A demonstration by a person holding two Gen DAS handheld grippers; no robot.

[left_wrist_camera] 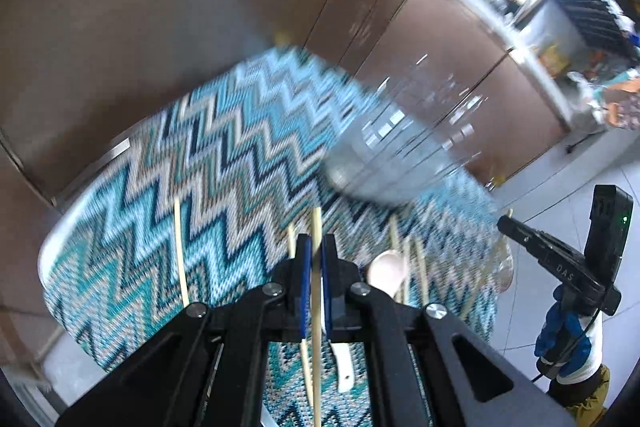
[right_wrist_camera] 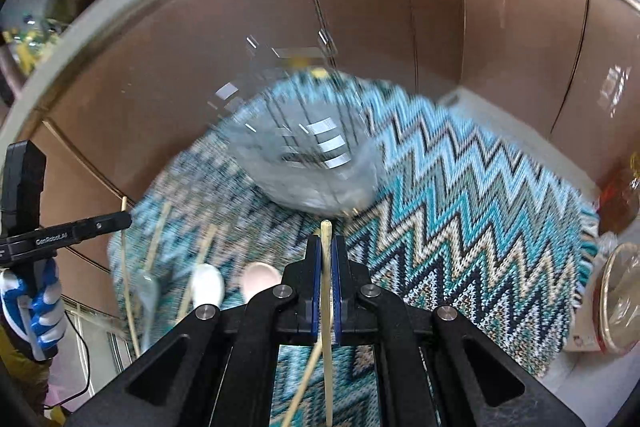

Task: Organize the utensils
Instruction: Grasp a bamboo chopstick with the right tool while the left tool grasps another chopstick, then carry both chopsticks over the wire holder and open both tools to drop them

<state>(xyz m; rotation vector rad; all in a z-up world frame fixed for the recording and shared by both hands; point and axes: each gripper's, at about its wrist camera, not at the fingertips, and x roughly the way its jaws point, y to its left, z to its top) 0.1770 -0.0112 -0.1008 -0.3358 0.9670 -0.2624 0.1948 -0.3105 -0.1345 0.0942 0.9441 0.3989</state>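
Observation:
My left gripper (left_wrist_camera: 316, 247) is shut on a pale wooden chopstick (left_wrist_camera: 317, 227) and holds it above the zigzag mat (left_wrist_camera: 224, 147). My right gripper (right_wrist_camera: 326, 247) is shut on another wooden chopstick (right_wrist_camera: 327, 233) above the same mat (right_wrist_camera: 460, 195). A clear glass holder (left_wrist_camera: 400, 147) stands on the mat ahead of both grippers; it also shows in the right wrist view (right_wrist_camera: 308, 155). Several loose chopsticks (left_wrist_camera: 180, 251) and spoons, one pink (left_wrist_camera: 386, 267), one white (right_wrist_camera: 208, 285), lie on the mat. The right gripper shows in the left view (left_wrist_camera: 506, 223), the left one in the right view (right_wrist_camera: 128, 219).
Brown cabinet doors (right_wrist_camera: 380, 7) rise behind the round table (left_wrist_camera: 52, 247). A packaged bowl (right_wrist_camera: 620, 299) and a red item (right_wrist_camera: 620, 195) sit at the right table edge. White floor tiles (left_wrist_camera: 580, 179) lie to the right.

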